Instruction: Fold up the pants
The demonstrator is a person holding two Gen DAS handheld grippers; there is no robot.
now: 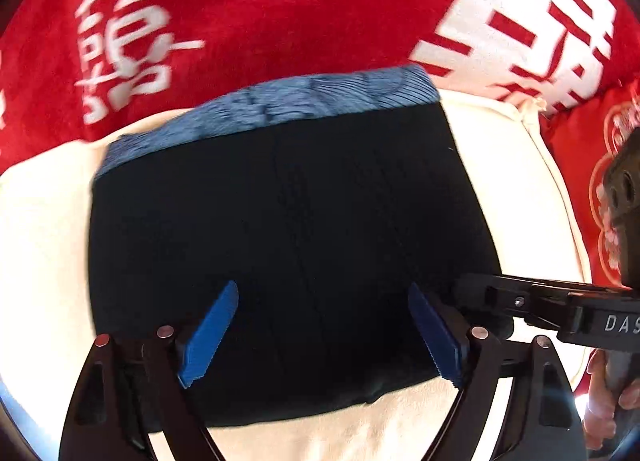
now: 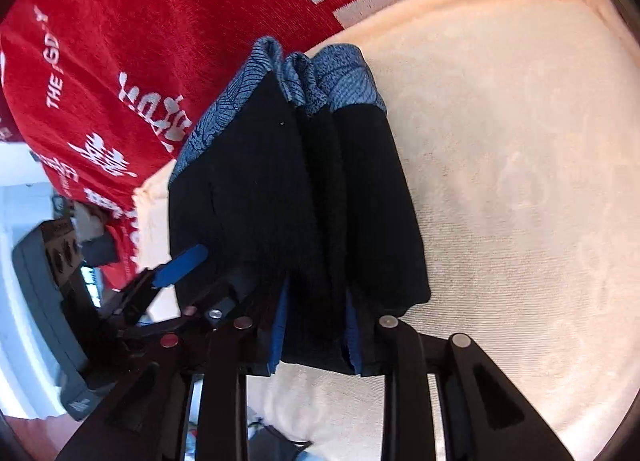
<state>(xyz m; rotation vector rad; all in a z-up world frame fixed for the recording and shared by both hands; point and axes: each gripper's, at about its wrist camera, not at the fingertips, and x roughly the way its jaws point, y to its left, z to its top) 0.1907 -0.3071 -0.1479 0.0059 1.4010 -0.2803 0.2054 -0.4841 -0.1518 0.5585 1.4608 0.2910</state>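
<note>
Pants [image 1: 288, 229] folded into compact black block w/ blue patterned band along far edge, lying on cream towel [image 1: 44, 229], which sits on red blanket w/ white lettering [image 1: 248, 9].

Left wrist view: left tongs [image 1: 324, 333] spread wide over near part of the block, blue pads [image 1: 208, 337] apart, cloth below them but not pinched; nothing gripped. Right tongs come in from the right edge, black body low over the block's right side near the left tongs' right pad. Fingers of a hand [image 1: 600, 393] show bottom right. Some motion blur.

Right wrist view: right tongs [image 2: 316, 337] partly closed, pads on either side of a thick bundle of black layers at the block's near end; cloth fills the gap, looks clamped. Folded layers fan away toward the blue band. Left tongs' blue pad [image 2: 180, 265] sits just left of the block. Cream towel fills right half; grey device [image 2: 48, 261] at far left, off the blanket.
</note>
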